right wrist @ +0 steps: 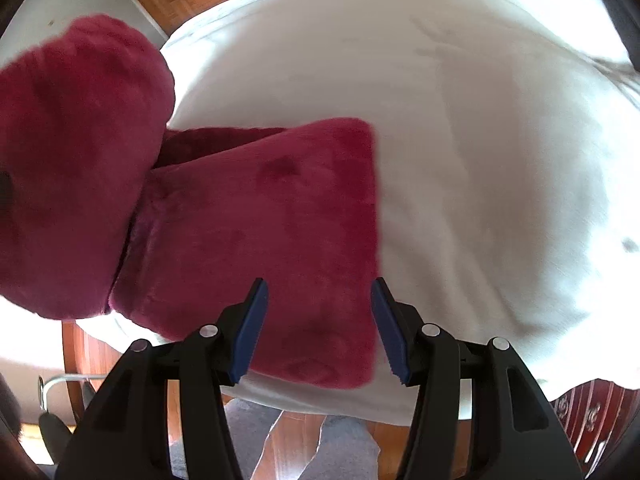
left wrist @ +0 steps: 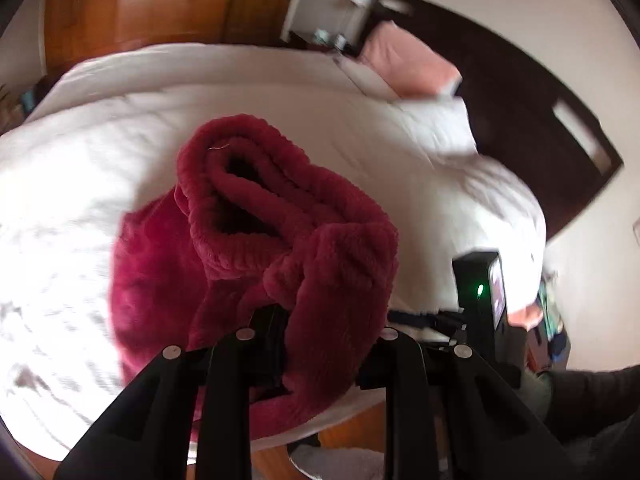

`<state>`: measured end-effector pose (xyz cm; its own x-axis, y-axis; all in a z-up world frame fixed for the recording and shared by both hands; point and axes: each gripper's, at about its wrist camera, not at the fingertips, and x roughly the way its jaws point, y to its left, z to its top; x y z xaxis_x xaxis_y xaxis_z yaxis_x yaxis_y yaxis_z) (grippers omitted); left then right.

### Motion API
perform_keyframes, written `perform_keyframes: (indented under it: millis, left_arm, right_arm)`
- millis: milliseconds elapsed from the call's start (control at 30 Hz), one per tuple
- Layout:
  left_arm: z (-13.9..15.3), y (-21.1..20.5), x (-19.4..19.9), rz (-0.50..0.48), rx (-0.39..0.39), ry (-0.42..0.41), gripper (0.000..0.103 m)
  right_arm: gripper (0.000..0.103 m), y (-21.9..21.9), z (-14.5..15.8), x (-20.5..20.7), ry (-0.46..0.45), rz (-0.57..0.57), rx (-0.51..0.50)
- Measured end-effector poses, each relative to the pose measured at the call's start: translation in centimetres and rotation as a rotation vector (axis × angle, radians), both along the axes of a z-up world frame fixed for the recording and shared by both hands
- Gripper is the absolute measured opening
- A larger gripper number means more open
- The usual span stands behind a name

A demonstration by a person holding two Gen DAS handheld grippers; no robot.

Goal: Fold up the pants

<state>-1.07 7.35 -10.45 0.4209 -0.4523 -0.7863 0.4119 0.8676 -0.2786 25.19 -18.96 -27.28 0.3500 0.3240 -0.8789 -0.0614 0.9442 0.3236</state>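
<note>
The pants (left wrist: 256, 240) are dark red and fluffy, and lie near the front edge of a white bed (left wrist: 280, 100). My left gripper (left wrist: 316, 344) is shut on a bunched fold of the pants and lifts it, with the waistband opening showing above. In the right wrist view the folded lower part of the pants (right wrist: 272, 232) lies flat on the bed (right wrist: 480, 160), and the lifted part (right wrist: 76, 160) hangs at left. My right gripper (right wrist: 318, 328) is open and empty, its blue pads (right wrist: 250, 332) just above the near edge of the flat part.
A pink pillow (left wrist: 408, 64) and a dark headboard (left wrist: 520, 112) are at the far right of the bed. A wooden wardrobe (left wrist: 140, 4) stands behind. The other gripper's body (left wrist: 480, 296) is at right. Wooden floor and grey slippers (right wrist: 344, 448) lie below the bed edge.
</note>
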Motion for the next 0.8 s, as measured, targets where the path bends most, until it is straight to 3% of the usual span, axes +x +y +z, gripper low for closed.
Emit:
perform_keyframes:
  millis: [200, 467, 533, 633, 800]
  left_arm:
    - [-4.9, -4.9, -0.3, -0.102, 0.105, 0.040, 0.024]
    - [-9.2, -7.8, -0.5, -0.154, 0.172, 0.087, 0.029]
    - [-10.1, -8.1, -0.5, -0.168, 0.160, 0.118, 0.044]
    - [-10.7, -8.4, -1.0, -0.182, 0.139, 0.141, 0.056]
    - [-9.4, -7.3, -1.1, -0.192, 0.025, 0.186, 0.059]
  right_arm:
    - [0.055, -3.4, -0.3, -1.2, 0.010, -0.077, -0.004]
    - [0.055, -6.7, -0.7, -2.0, 0.029, -0.132, -0.007]
    - [0.055, -7.0, -0.5, -1.6, 0.023, -0.136, 0.000]
    - [0.055, -7.3, -0.3, -1.1, 0.014, -0.138, 0.022]
    - [0.058, -7.2, 0.5, 0.2, 0.010, -0.140, 0.123]
